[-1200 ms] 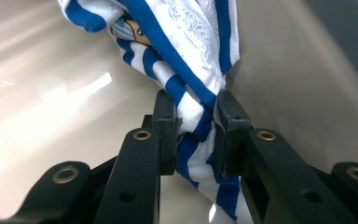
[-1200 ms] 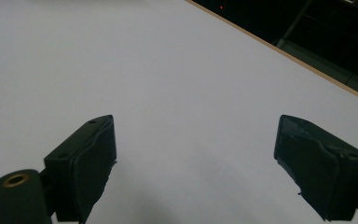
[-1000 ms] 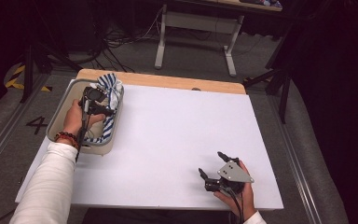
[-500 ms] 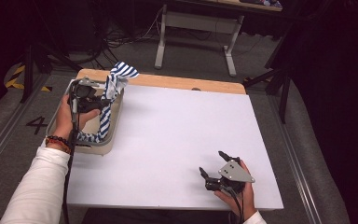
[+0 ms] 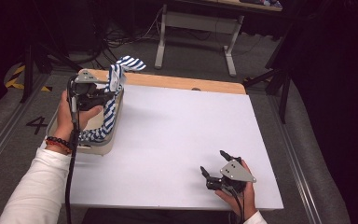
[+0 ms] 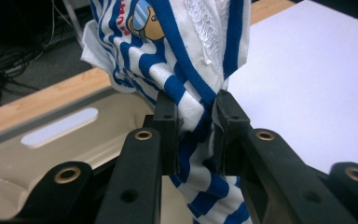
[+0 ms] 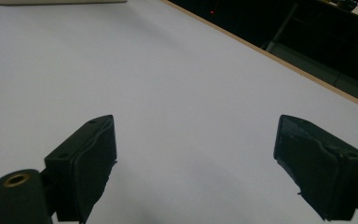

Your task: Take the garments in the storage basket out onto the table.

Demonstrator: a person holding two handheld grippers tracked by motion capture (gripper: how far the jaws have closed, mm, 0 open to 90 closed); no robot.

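A blue-and-white striped garment point(image 5: 114, 88) hangs from my left gripper point(image 5: 108, 92), which is shut on a bunched fold of it above the beige bin point(image 5: 95, 148) at the table's left edge. Its lower end trails down into the bin. In the left gripper view the striped garment point(image 6: 177, 56) is pinched between both pads, a printed badge showing near the top, with my left gripper point(image 6: 196, 133) clamped around it. My right gripper point(image 5: 214, 165) rests near the table's front right, open and empty. The right gripper view shows my right gripper point(image 7: 196, 154) with jaws wide apart over bare white tabletop.
The white tabletop point(image 5: 182, 130) spreads between the bin and my right hand, with a wooden strip point(image 5: 182, 83) along its far edge. Beyond the table stand a desk frame point(image 5: 196, 28) and cables on the floor.
My left gripper has risen out of the bin and lifted the striped garment, which now hangs stretched above the bin's rim. The right gripper has stayed where it was.
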